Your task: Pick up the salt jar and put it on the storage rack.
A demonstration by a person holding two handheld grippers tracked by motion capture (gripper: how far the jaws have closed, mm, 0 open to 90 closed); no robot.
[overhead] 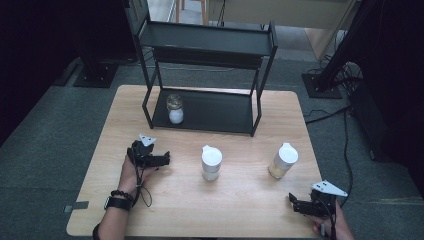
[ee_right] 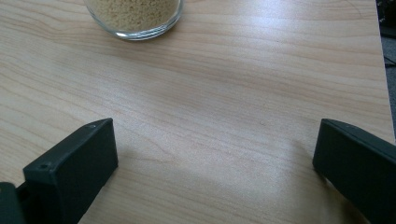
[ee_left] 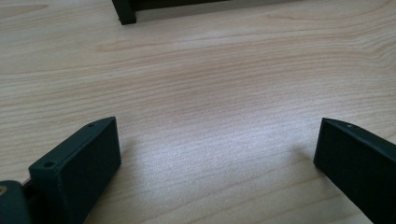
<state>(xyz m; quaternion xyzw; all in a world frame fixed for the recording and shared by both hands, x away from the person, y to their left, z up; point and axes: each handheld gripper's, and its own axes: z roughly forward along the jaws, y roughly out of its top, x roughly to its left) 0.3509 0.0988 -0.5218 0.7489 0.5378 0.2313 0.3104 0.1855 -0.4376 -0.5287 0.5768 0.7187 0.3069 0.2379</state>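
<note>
Both grippers are held spread wide and empty. The jar of yellowish grains [overhead: 283,161] stands upright on the table [overhead: 240,210], just ahead of the right gripper [overhead: 295,202]; it is probably nearer than the white-capped middle jar [overhead: 211,163] is to the left gripper [overhead: 162,159].

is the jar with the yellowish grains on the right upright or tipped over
Upright. The white-lidded glass jar of yellowish grains stands on its base on the wooden table, lid on top; the right gripper view shows its round bottom flat on the wood.
</note>
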